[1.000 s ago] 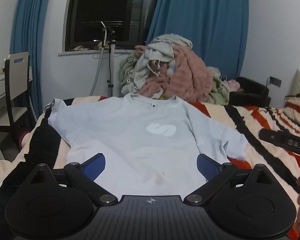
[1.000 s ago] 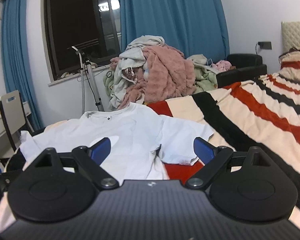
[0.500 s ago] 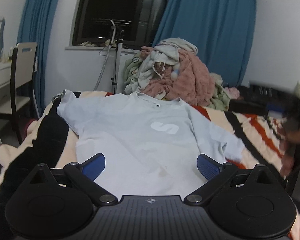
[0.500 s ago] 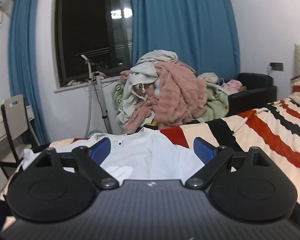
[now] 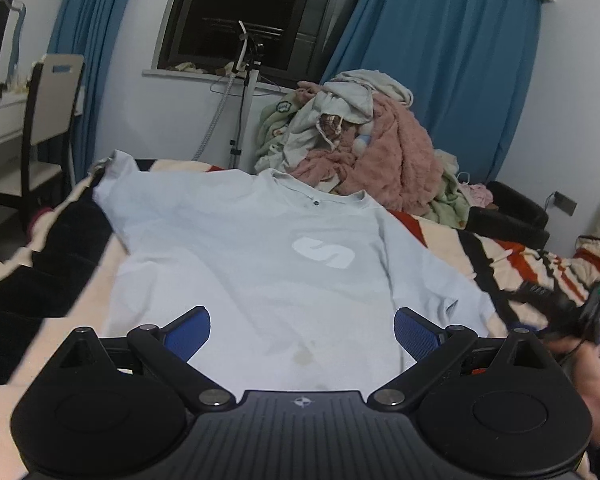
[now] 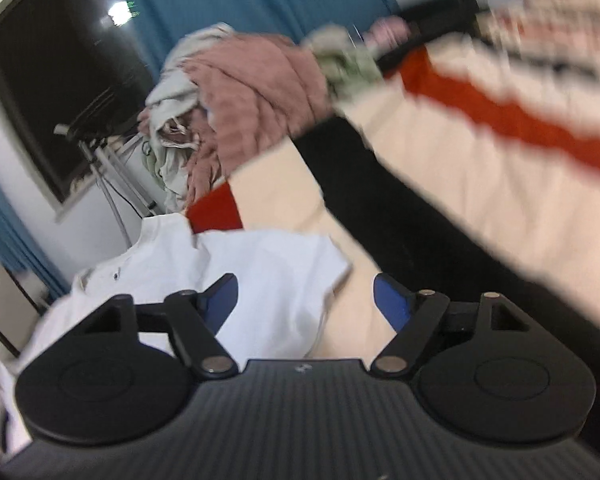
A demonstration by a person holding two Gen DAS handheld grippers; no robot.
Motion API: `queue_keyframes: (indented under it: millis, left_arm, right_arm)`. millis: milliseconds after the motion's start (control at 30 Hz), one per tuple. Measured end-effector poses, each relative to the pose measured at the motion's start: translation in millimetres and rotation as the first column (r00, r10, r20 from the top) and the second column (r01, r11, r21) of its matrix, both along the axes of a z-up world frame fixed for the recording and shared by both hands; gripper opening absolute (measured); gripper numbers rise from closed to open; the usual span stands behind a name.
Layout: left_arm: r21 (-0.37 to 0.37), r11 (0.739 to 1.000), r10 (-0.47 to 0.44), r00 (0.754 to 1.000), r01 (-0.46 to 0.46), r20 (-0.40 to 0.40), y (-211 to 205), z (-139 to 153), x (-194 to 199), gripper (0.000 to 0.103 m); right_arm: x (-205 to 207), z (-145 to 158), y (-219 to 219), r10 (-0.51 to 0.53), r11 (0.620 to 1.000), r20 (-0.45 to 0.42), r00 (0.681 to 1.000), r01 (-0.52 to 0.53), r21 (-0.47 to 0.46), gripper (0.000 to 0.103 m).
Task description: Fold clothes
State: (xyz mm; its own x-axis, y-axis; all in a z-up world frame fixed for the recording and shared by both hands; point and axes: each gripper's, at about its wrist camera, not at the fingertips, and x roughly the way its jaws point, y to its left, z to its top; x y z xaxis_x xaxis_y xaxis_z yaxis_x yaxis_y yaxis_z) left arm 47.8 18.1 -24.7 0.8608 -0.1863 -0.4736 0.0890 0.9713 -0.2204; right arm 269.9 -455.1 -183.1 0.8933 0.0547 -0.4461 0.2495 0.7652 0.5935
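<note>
Right gripper (image 6: 305,296) tilted, seemingly toward sleeve (image 6: 284,276).

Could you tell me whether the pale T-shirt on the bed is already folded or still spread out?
Spread out. The T-shirt lies flat on the striped blanket, both sleeves out, collar and chest logo showing.

Between my left fingers (image 5: 414,334), whose pads look like matt blue rubber on matt black plastic arms, lies the T-shirt (image 5: 260,264), a smooth pale cloth with a slick white logo. Past it I see a fuzzy pink blanket (image 5: 396,160) and, beneath, a soft woven striped bedspread (image 5: 512,256).
</note>
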Motion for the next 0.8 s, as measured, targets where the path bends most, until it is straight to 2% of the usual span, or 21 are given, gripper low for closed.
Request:
queue_keyframes:
  millis: [67,167,233,300,400,500,567,633,700,800]
  left_arm:
    - [0.001,1.0,-0.004,1.0,0.004,-0.001,-6,-4,8,0.1]
    - [0.007,1.0,-0.013,1.0,0.013,-0.011,-11,-11,19,0.1]
    - [0.011,1.0,-0.017,1.0,0.018,-0.019,-12,-15,24,0.1]
    - [0.001,1.0,-0.019,0.999,0.019,-0.035,-11,-19,30,0.099]
    - [-0.01,1.0,-0.027,0.998,0.027,-0.052,-9,-21,36,0.099]
    - [0.009,1.0,-0.022,0.998,0.023,-0.055,-9,-22,39,0.099]
    - [0.011,1.0,-0.022,0.998,0.023,-0.056,-10,-23,42,0.099]
    - [0.015,0.999,-0.032,0.997,0.033,-0.063,-12,-26,46,0.099]
    - [0.02,0.999,-0.042,0.997,0.043,-0.071,-15,-29,51,0.099]
    - [0.052,0.997,-0.049,0.995,0.054,-0.088,-21,-36,61,0.099]
  right_arm:
    - [19,-17,4,0.032,0.999,-0.007,0.999,-0.032,0.021,0.077]
    - [49,-28,21,0.05,0.995,-0.067,0.997,-0.055,-0.083,0.076]
    - [64,-26,28,0.054,0.989,-0.05,0.997,-0.06,-0.132,0.07]
    - [78,-17,30,0.082,0.978,-0.041,0.996,-0.088,-0.191,0.005]
    - [98,9,35,0.105,0.925,-0.017,0.994,-0.104,-0.366,0.006]
    - [115,39,23,0.049,0.88,0.023,0.999,-0.032,-0.473,0.006]
    - [134,51,10,-0.008,0.831,0.016,1.0,0.016,-0.556,0.006]
    - [155,55,-5,-0.069,0.784,-0.006,0.998,0.051,-0.619,0.006]
    - [172,50,-18,-0.098,0.772,-0.035,0.995,0.054,-0.633,0.006]
    - [196,32,-20,-0.113,0.718,-0.089,0.99,0.019,-0.696,0.006]
